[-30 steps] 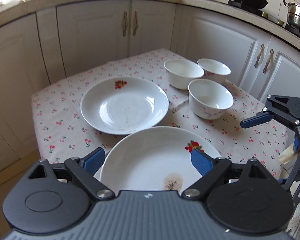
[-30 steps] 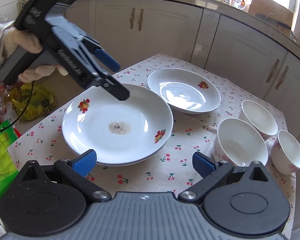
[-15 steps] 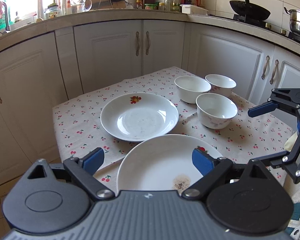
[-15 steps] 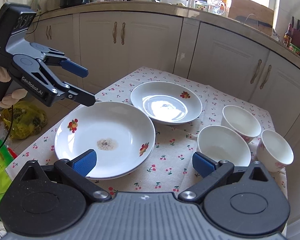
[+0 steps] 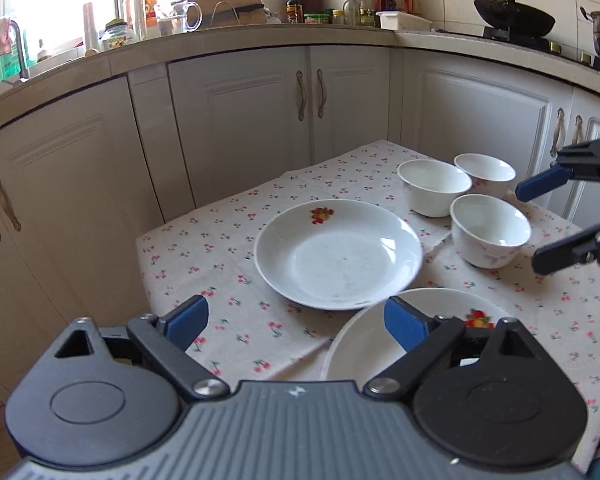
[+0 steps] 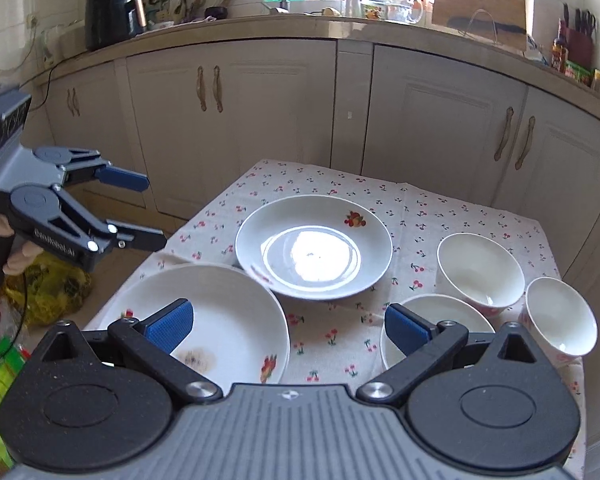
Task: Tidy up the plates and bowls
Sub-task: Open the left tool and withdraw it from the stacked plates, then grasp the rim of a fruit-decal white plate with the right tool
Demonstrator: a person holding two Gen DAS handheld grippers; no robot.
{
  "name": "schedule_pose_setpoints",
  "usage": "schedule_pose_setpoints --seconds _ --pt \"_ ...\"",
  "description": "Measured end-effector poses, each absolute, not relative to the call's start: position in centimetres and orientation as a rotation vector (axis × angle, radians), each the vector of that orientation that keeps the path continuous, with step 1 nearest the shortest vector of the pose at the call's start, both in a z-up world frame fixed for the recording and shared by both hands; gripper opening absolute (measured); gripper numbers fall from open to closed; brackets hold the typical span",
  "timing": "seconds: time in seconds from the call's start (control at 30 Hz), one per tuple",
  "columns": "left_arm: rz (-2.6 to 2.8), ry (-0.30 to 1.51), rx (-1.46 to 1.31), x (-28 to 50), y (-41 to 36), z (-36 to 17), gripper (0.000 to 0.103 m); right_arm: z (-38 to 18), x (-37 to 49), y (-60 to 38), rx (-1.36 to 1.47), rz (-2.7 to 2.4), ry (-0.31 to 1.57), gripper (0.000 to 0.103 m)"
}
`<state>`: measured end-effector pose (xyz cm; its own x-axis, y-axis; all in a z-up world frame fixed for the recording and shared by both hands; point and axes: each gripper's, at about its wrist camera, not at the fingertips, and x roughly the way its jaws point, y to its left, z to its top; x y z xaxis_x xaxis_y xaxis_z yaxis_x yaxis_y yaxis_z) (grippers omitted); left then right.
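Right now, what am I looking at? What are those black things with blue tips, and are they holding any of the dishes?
No robot here: a person holds a two-finger claw in each hand, each with a camera looking along its blue-tipped fingers. One picture looks out from the left claw, the other from the right claw; each also shows the other claw off to the side. On the cherry-print tablecloth lie a stained white plate, a clean white plate with a fruit motif and three white bowls, the plates' rims seeming to overlap. Both claws are open and hold nothing.
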<state>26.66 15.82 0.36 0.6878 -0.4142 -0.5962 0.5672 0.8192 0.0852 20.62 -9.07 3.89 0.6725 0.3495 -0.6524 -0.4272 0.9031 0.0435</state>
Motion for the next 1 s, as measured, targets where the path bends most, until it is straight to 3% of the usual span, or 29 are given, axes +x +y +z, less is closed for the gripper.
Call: schedule_pose_setpoints --seconds 1.0 --pt "-0.863 0.782 0.336 38.4 15.2 -7.5 0.093 -1.3 38.5 -10.7 0.121 0.35 1.053 0.103"
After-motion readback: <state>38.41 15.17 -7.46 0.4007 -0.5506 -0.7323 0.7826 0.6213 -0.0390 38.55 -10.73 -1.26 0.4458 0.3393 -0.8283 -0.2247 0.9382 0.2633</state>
